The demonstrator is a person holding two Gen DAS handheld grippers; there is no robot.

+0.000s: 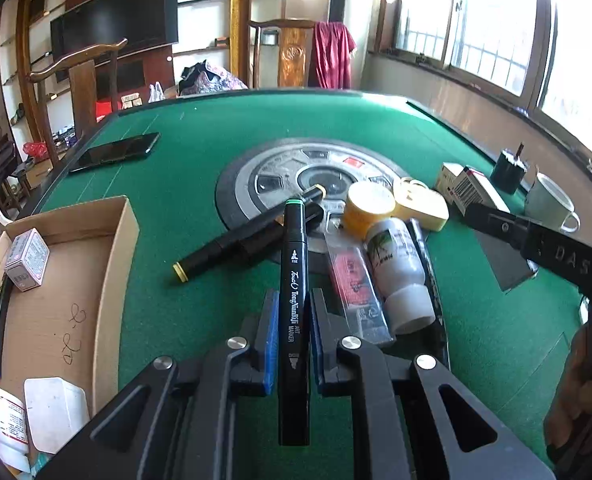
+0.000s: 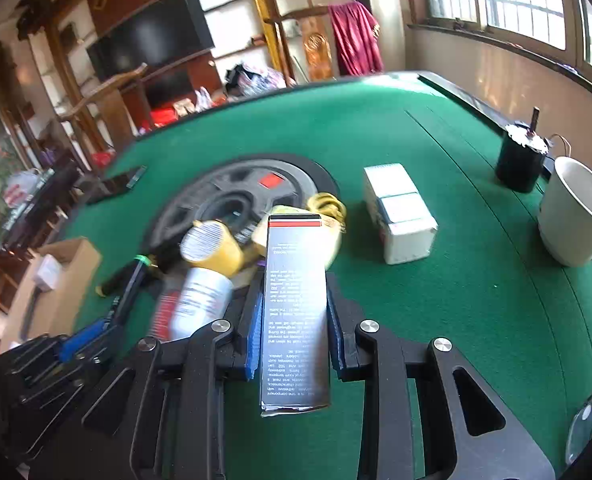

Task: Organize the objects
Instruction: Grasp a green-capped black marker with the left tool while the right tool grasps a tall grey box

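My left gripper (image 1: pixel 292 340) has its blue pads closed on a black art marker (image 1: pixel 294 292), gripped near mid-barrel, green-ringed cap pointing away over the green table (image 1: pixel 200 128). My right gripper (image 2: pixel 294 336) is clamped on a slim dark printed carton (image 2: pixel 296 312), gripped by its long sides above the table's middle.

I judge the marker light, stiff and slick, so a mid-barrel hold should keep it from pivoting. The carton looks light and crushable; I would squeeze gently across its flat faces.

Just beyond lie a second black marker (image 1: pixel 248 236), a white bottle (image 1: pixel 399 268), a yellow jar (image 1: pixel 369 208) and a flat clear packet (image 1: pixel 355 288), crowded around the table's round centre hub. The open cardboard box (image 1: pixel 56 280) at the table's left edge, already holding a small carton, looks like the destination.
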